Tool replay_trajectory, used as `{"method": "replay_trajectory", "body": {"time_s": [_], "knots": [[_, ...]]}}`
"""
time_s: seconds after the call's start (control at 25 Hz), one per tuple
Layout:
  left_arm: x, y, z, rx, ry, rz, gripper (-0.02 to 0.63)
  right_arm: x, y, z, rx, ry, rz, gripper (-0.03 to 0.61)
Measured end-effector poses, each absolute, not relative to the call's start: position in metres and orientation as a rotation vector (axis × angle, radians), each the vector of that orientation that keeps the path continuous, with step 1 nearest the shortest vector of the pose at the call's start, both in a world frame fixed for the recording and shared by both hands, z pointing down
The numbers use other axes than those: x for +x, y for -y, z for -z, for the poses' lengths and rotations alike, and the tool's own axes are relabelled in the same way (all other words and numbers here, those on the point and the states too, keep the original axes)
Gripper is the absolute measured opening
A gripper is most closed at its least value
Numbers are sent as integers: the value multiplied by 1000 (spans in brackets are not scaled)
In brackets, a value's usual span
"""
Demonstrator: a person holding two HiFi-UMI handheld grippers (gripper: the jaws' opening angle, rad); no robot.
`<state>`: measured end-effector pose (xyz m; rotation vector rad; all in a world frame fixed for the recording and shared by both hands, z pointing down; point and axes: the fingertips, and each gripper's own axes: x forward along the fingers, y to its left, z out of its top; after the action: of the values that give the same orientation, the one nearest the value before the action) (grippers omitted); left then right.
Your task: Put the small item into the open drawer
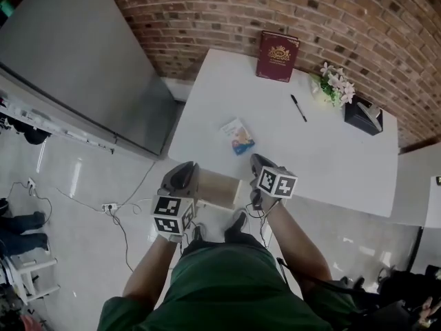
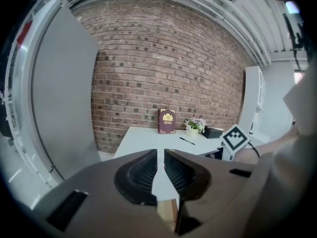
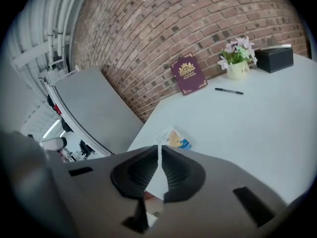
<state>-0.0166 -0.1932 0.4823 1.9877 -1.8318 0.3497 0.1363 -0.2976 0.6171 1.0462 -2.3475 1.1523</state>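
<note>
The small item (image 1: 238, 136), a flat white and blue packet, lies on the white table (image 1: 324, 161) near its front edge; in the right gripper view the packet (image 3: 174, 139) shows just beyond the jaw tips. Under the table's front edge an open wooden drawer (image 1: 219, 188) juts toward me. My left gripper (image 1: 186, 168) hangs at the drawer's left side and my right gripper (image 1: 257, 160) at its right side. Seen from its own camera, the left gripper (image 2: 160, 153) has a narrow gap with nothing in it. The right gripper (image 3: 159, 148) shows only a thin slit and is empty too.
At the back of the table a dark red book (image 1: 278, 56) leans on the brick wall. A black pen (image 1: 298, 107), a pot of flowers (image 1: 335, 83) and a black box (image 1: 363, 114) are at the right. A large grey panel (image 1: 76, 54) stands left.
</note>
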Motion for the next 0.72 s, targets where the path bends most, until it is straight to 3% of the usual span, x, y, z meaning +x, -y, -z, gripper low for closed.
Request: {"method": "replay_trajectory", "body": {"time_s": [0.28,0.72], "knots": [[-31,175,-493,1848,1875,-309,40,121,310,-662,1008,2215,-1575,80],[-72,127,-502,1690,1934,-282,40,109,340,-714,1148,2052,-1610,139]]}}
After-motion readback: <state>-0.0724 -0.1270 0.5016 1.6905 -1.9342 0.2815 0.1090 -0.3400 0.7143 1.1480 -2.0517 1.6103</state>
